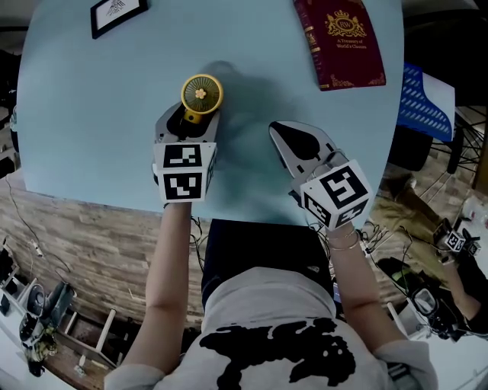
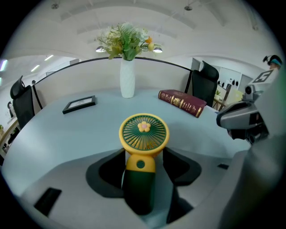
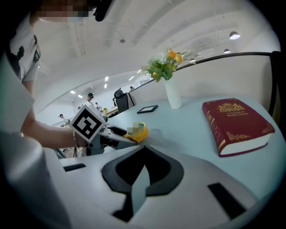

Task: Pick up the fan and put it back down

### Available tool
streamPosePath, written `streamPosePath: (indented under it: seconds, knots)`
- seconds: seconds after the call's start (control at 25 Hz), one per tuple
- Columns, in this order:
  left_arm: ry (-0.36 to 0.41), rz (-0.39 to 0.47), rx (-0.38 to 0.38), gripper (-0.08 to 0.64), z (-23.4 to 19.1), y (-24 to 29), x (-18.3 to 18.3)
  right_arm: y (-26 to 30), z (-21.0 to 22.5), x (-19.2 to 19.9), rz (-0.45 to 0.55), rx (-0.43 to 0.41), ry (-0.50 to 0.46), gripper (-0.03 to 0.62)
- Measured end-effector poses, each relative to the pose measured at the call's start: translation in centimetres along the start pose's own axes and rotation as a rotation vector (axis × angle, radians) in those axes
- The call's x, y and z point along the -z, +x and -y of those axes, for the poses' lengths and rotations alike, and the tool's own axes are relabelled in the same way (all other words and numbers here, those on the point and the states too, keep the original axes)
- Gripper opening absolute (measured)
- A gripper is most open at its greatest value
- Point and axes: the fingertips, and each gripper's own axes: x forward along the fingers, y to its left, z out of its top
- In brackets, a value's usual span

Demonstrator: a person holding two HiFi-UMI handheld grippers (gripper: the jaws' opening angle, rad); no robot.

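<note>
Head view overhead; gripper views low across shared table (image 1: pixel 91 114)

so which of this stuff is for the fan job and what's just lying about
For the job: fan, between the jaws of the open left gripper.
Lying about: red book, picture frame, vase of flowers.

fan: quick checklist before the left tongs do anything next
1. Fan handle between left tongs: ok.
2. Pads pressing the handle: not ok, gaps on both sides.
3. Right tongs clear of fan: ok, shut, empty, off to the side.
4. Book and picture frame clear of fan: ok.
5. Fan base resting on table: cannot tell.
</note>
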Motion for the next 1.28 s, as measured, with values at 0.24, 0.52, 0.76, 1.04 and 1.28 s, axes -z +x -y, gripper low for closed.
streamPosePath:
  seconds: [0.24, 0.52, 0.76, 1.04, 1.28]
  knots:
    - [-0.005, 0.042, 0.015, 0.276, 0.7, -1.9, -1.3, -1.0, -0.9, -1.0, 0.029, -0.001, -0.019, 0.005]
    - [-0.005, 0.100, 0.032, 0.276, 1.8, -4.4, -3.6, -2.6, -1.9, -2.6, 0.060, 0.004, -0.048, 0.005]
    - [0.022, 0.156, 0.058, 0.276, 3.0, -6.9, -5.3, -4.4, -2.7, -4.6, 0.112, 0.024, -0.087, 0.005]
    - [0.026, 0.238, 0.051, 0.276, 3.0, -9.3, -7.6, -5.6, -3.1, -7.1, 0.167, 0.036, -0.120, 0.005]
    - [0.050, 0.312, 0.034, 0.276, 2.7, -11.9, -10.0, -6.2, -4.2, -9.0, 0.207, 0.037, -0.158, 0.003]
